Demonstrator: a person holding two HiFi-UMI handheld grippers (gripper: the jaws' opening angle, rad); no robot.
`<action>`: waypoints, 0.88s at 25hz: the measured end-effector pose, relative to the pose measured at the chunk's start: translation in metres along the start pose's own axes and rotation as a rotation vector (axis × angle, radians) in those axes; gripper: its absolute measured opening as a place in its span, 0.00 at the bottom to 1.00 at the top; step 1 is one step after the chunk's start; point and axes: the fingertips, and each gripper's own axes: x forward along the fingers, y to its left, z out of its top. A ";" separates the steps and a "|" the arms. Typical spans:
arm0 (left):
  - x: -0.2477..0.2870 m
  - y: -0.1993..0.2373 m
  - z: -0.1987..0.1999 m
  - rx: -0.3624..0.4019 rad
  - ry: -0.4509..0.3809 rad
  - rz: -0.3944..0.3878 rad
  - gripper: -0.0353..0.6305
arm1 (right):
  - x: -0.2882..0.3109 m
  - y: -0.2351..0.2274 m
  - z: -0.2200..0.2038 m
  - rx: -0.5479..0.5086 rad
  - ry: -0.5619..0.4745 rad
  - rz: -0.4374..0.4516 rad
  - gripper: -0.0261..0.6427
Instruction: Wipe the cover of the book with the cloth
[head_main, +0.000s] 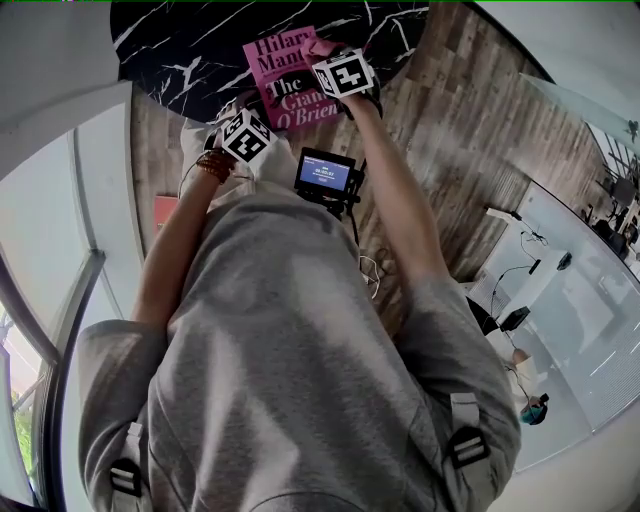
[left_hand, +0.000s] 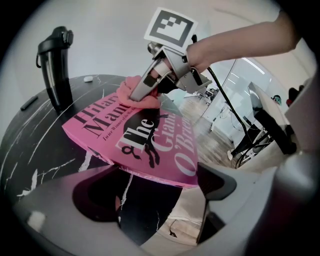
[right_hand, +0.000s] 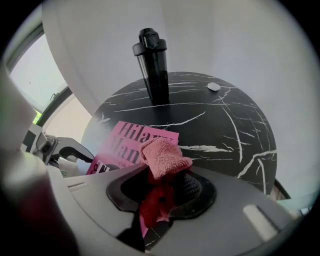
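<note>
A pink book (left_hand: 145, 137) with large white and black lettering lies on the black marble table (left_hand: 30, 150). Its near corner reaches past the table's edge. My right gripper (left_hand: 136, 94) is shut on a pink cloth (left_hand: 145, 100) and presses it on the cover near the title's top. In the right gripper view the cloth (right_hand: 162, 160) bunches between the jaws, over the book (right_hand: 125, 142). My left gripper (left_hand: 160, 192) is open, its jaws wide apart just under the book's near edge. From the head view the book (head_main: 285, 80) lies between both marker cubes.
A tall black bottle (right_hand: 154, 65) stands at the table's far side. A small white object (right_hand: 213, 86) lies near the far rim. A flat dark item (left_hand: 29, 102) lies left of the bottle. Wooden floor (head_main: 470, 150) surrounds the round table.
</note>
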 end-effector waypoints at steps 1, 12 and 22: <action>0.000 0.000 0.000 -0.001 -0.001 0.000 0.76 | 0.000 0.001 0.000 -0.016 -0.004 -0.010 0.22; -0.001 -0.001 0.000 -0.003 0.002 -0.001 0.76 | -0.001 0.004 0.001 0.012 -0.041 -0.014 0.22; -0.001 0.000 0.001 -0.001 -0.001 0.000 0.76 | 0.003 0.030 0.011 -0.050 -0.031 -0.058 0.22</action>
